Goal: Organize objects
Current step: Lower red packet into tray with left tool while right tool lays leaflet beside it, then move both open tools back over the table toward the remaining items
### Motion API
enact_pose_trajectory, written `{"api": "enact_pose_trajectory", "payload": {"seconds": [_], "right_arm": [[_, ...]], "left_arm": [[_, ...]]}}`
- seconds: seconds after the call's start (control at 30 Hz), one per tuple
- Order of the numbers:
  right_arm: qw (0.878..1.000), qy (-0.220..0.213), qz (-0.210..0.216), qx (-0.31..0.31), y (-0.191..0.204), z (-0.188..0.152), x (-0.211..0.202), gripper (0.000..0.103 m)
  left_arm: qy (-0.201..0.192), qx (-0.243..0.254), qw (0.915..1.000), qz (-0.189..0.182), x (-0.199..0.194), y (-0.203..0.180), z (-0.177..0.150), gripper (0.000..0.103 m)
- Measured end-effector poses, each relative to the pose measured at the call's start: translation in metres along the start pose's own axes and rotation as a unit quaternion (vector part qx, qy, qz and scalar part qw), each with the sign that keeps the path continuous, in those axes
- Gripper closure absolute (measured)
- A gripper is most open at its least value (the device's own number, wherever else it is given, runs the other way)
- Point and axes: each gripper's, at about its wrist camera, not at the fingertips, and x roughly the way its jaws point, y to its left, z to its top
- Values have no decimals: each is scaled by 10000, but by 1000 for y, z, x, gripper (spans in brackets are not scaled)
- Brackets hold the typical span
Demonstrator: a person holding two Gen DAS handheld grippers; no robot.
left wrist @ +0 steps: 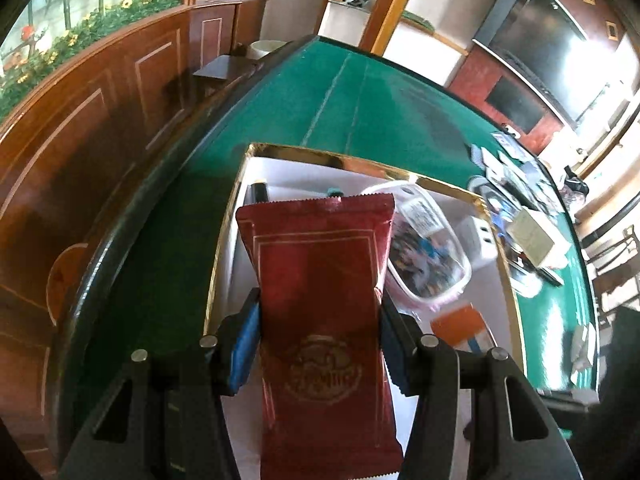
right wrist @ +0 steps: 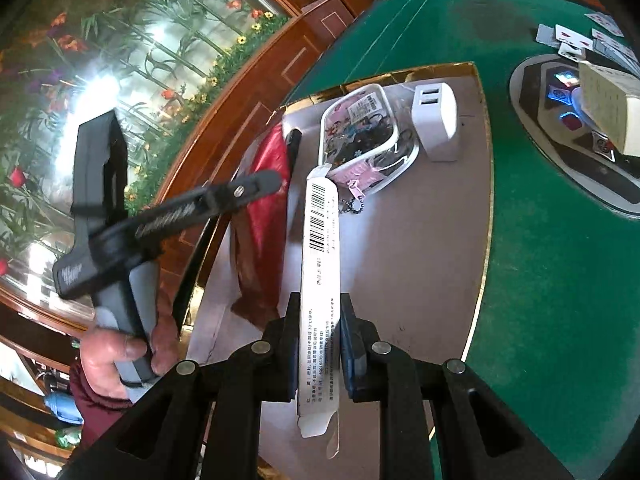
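On the green felt table, left wrist view:
- Left gripper [left wrist: 318,340]: its tongs were clamped on a dark red foil packet [left wrist: 320,280], one blue-padded finger pressing each long side.
- Red packet: it stood lengthwise between the fingers, serrated top edge toward 12 o'clock, gold emblem printed low on its face, held above the tray.
- Tray [left wrist: 360,162]: gold-rimmed with a white floor, lying on the table [left wrist: 320,100]; its far rim ran at 12 o'clock from the packet.
- Clear pouch [left wrist: 428,248]: pink-trimmed, full of small colourful items, lying in the tray at 2 o'clock from the packet.
- White charger [left wrist: 480,240]: just beside the pouch, at its 3 o'clock.
- Playing cards [left wrist: 504,152]: scattered on the felt beyond the tray, toward 2 o'clock.

Over the same tray, right wrist view:
- Right gripper [right wrist: 320,344]: its tongs were shut tight on a long white box [right wrist: 320,280] with a barcode and small print.
- White box: it pointed toward 12 o'clock over the tray floor [right wrist: 420,260], its far end near the pouch [right wrist: 368,136].
- Charger [right wrist: 436,120]: in the tray at 3 o'clock from the pouch, two ports facing 12 o'clock.
- Red packet [right wrist: 268,220]: at 10 o'clock from the box, at the tray's left edge, with the other gripper's black arm [right wrist: 208,204] across it.
- Person's hand [right wrist: 124,352]: at 8 o'clock, wrapped around that gripper's grey handle.
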Motion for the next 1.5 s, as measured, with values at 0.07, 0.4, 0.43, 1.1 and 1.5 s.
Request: {"api": "enact_pose_trajectory", "payload": {"seconds": [0.07, 0.4, 0.43, 1.1, 1.5], "right_arm": [[10000, 55, -41, -49, 5, 3, 5, 84], [9991, 189, -375, -62, 12, 17, 28, 83], [9990, 195, -402, -59, 12, 20, 29, 83], [9884, -1171, -930, -252, 7, 11, -64, 9], [9449, -2422, -1792, 1281, -142, -82, -207, 7]], "left_arm": [[22, -4, 9999, 124, 4, 1, 5, 50], [-179, -388, 9989, -204, -3, 9, 8, 27], [-239, -425, 9987, -163, -9, 10, 7, 24], [-2022, -232, 9777, -514, -158, -41, -70, 4], [-1214, 710, 9783, -1522, -110, -171, -108, 2]]}}
